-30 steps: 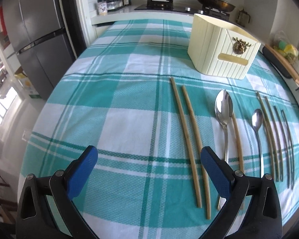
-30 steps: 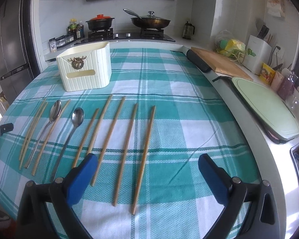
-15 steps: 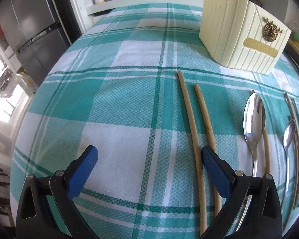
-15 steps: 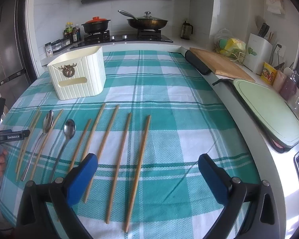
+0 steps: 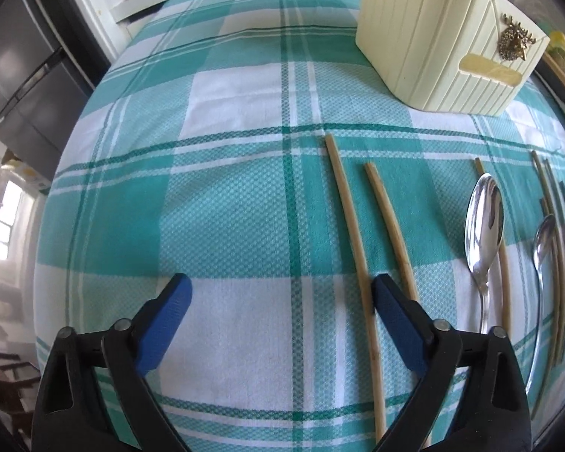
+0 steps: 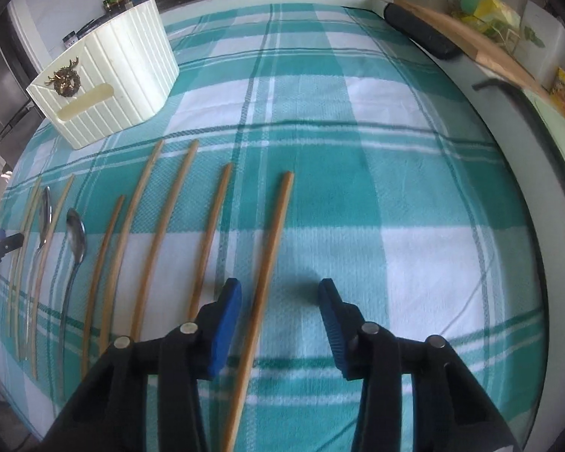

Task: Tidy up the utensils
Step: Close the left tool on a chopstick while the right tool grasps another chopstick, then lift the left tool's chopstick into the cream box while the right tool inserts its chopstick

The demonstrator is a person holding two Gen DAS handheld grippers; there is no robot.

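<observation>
Several wooden chopsticks and two metal spoons lie in a row on the teal plaid cloth (image 5: 237,226), in front of a cream ribbed utensil holder (image 5: 433,49) (image 6: 109,90). My left gripper (image 5: 278,290) points down at the cloth with its jaws closing. The leftmost chopstick (image 5: 352,226) lies just inside its right finger (image 5: 391,312), not pressed. My right gripper (image 6: 278,290) is closing too. The rightmost chopstick (image 6: 275,233) lies between its pads, close to the left finger (image 6: 226,309), with a gap on the other side. The large spoon (image 5: 486,222) and small spoon (image 5: 544,241) lie further right.
A dark fridge (image 5: 22,86) stands beyond the table's left edge. A black roll (image 6: 422,34), a wooden board (image 6: 471,41) and a pale green board (image 6: 561,124) lie along the right counter. The other gripper (image 6: 0,248) shows at the left edge.
Both grippers have come down closer to the cloth and their jaws have narrowed, the right far more. The right now straddles the rightmost chopstick; the left has the leftmost one inside its right finger.
</observation>
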